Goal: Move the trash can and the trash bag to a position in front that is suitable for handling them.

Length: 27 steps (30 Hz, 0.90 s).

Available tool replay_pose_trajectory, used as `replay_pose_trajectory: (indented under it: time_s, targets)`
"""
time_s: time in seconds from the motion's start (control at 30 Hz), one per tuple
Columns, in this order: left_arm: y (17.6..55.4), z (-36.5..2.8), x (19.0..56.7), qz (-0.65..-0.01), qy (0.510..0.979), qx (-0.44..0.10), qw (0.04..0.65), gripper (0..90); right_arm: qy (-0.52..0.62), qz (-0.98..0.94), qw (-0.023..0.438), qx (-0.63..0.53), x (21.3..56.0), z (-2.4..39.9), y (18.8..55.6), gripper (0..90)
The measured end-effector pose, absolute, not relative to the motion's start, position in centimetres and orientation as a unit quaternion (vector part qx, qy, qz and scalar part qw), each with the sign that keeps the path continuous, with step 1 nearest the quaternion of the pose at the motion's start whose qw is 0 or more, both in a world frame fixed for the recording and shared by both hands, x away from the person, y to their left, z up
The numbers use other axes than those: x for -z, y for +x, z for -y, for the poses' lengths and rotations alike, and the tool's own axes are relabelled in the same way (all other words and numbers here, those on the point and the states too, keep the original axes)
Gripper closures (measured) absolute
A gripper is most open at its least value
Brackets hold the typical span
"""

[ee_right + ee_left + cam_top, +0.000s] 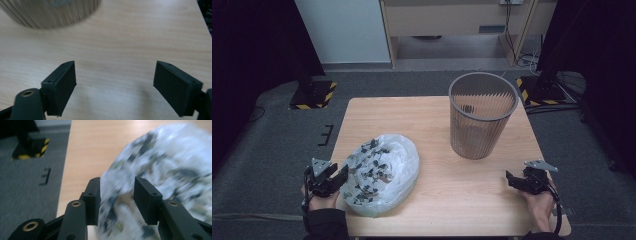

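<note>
High view: left gripper, jaws apart, touches the bag at the desk's left edge; right gripper gapes, far off.

Lab-like recording space, wooden table on grey carpet, hazard-striped stand bases, black curtains, trailing cables

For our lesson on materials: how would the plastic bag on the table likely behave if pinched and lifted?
The plastic bag looks thin and crumpled, so it would probably sag and fold. It seems light. The left claw stands at its edge; a pinch may slip off the smooth film.
</note>
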<state>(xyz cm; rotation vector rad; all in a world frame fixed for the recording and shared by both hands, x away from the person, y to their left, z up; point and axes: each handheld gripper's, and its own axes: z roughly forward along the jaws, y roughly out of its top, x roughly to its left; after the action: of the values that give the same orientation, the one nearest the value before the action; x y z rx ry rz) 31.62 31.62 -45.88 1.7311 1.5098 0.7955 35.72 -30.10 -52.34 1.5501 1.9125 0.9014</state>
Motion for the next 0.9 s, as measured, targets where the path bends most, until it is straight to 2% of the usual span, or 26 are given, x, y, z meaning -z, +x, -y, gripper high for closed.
replay_pose_trajectory:
  time_s: [0.03,0.13,0.2,0.37,0.57,0.6,0.67,0.7,0.73,0.77,0.9]
  targets:
    - [32.2,-30.7,45.3,-0.572,0.662,-0.311,0.371,55.7,0.574,-0.695,0.254,-0.349,52.1,30.1,35.7,21.2]
    - [33.3,-29.5,44.8,-0.564,0.661,-0.316,0.382,55.1,0.573,-0.684,0.26,-0.37,51.6,30.3,35.8,23.1]
    - [35.2,-27.2,44.1,-0.552,0.667,-0.309,0.395,54.9,0.563,-0.672,0.298,-0.378,50.5,30.5,36.3,28.7]
    - [37.4,-23.6,42.8,-0.519,0.682,-0.307,0.414,48.9,0.545,-0.656,0.34,-0.395,49.0,29.9,37.8,34.9]
    - [39.8,-18.2,40.3,-0.484,0.677,-0.307,0.462,45.6,0.537,-0.646,0.347,-0.417,47.7,29.4,39.9,40.1]
    - [40.7,-16.5,39.7,-0.478,0.669,-0.3,0.483,46.5,0.532,-0.637,0.356,-0.429,46.8,29.3,40.8,43.1]
    - [41.2,-15.7,39.5,-0.475,0.666,-0.301,0.49,48.7,0.531,-0.629,0.362,-0.438,46.4,29.3,41.3,43.6]
    - [42.4,-14.0,39.2,-0.47,0.662,-0.302,0.5,51.3,0.535,-0.608,0.375,-0.451,45.6,29.4,42.2,47.9]
    - [42.4,-14.0,39.2,-0.47,0.662,-0.302,0.5,53.3,0.535,-0.608,0.375,-0.451,45.6,29.4,42.2,47.9]
    - [43.0,-13.3,39.1,-0.467,0.66,-0.304,0.504,55.0,0.542,-0.59,0.384,-0.459,44.9,29.5,43.1,51.8]
    - [44.9,-10.2,38.8,-0.452,0.66,-0.308,0.515,65.0,0.542,-0.577,0.384,-0.475,43.9,29.9,44.3,54.9]
